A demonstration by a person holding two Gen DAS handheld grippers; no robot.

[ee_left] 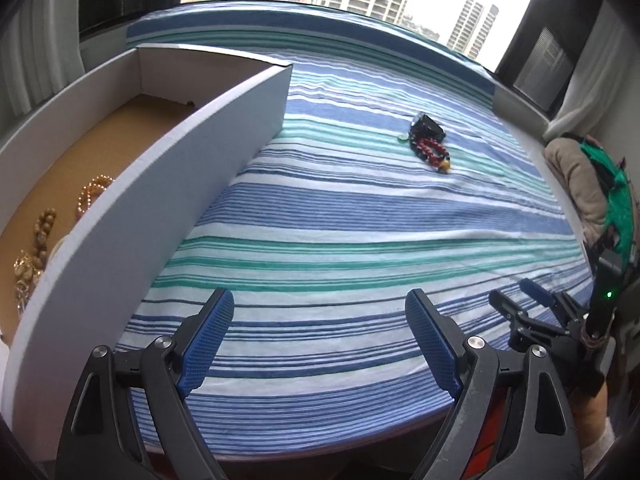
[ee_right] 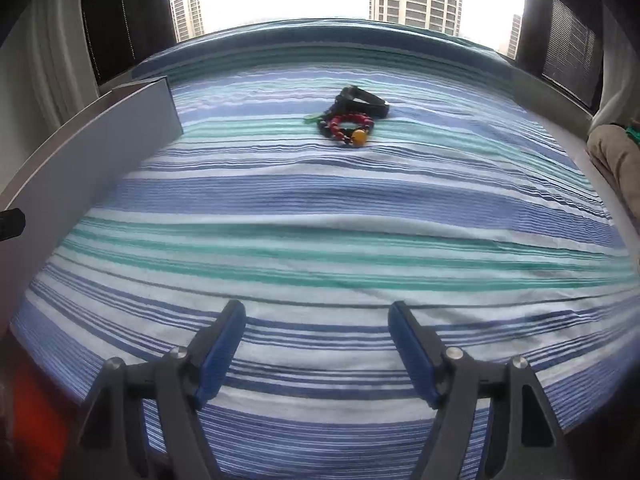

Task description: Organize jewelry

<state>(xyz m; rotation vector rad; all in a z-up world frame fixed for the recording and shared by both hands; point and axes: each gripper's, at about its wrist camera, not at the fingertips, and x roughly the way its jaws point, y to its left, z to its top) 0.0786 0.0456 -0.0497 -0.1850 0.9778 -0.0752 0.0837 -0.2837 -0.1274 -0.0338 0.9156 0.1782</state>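
A big striped cloth (ee_right: 320, 240) covers the table, blue, green and white. On the left side stands a white cardboard box (ee_left: 132, 216) with a brown floor. Some bracelets already lie in it: light beads (ee_left: 93, 196), brown wooden beads (ee_left: 43, 236) and something gold (ee_left: 24, 272).

A small pile of jewelry (ee_right: 352, 118) sits far out on the cloth, well apart from the box. In it are a black strap (ee_right: 364, 98), a dark bead bracelet and a red bead bracelet (ee_right: 350, 123) with one fat yellow bead (ee_right: 359, 137). The pile stretches away from the camera, strap at the far end, yellow bead nearest.

The beads look light, hard and a bit slippery. The ring should flop, so I think pinching across the red loop is best.

The left gripper (ee_left: 320, 344) and the right gripper (ee_right: 316, 352) both have their jaws wide apart, with nothing between them.
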